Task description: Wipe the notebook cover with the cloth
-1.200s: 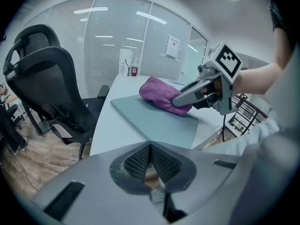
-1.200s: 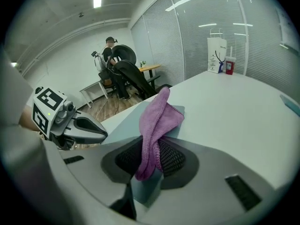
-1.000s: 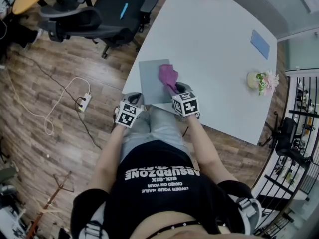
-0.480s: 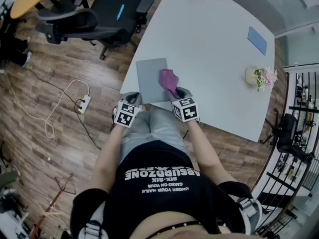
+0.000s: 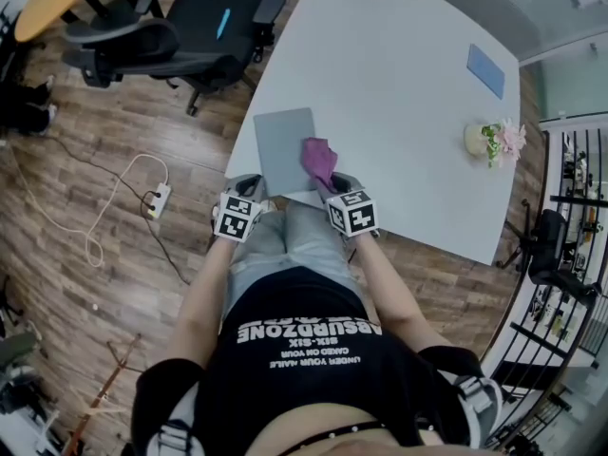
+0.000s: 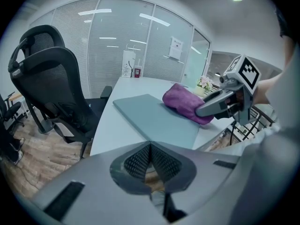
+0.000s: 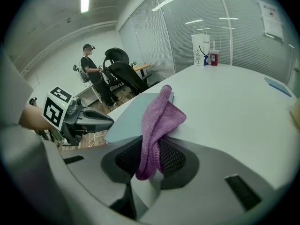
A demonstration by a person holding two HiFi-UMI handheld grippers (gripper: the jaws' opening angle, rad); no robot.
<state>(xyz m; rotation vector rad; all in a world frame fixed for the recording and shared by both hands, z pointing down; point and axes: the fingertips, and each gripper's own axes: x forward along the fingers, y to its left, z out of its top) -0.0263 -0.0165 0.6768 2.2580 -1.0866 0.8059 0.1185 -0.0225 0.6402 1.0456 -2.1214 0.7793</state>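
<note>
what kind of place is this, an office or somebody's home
Most likely an office meeting room: a large white table, black mesh office chairs beside it, and glass partition walls with blinds behind them.

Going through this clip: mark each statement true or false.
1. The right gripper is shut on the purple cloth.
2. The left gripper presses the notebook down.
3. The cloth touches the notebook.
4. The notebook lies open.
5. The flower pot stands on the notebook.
1. True. The right gripper pinches the purple cloth between its fingers.
2. False. The left gripper is shut on nothing and sits short of the table edge, off the notebook.
3. True. The cloth rests on the notebook's right part.
4. False. It is closed, grey cover up.
5. False. The flower pot stands apart, near the table's right side.
</note>
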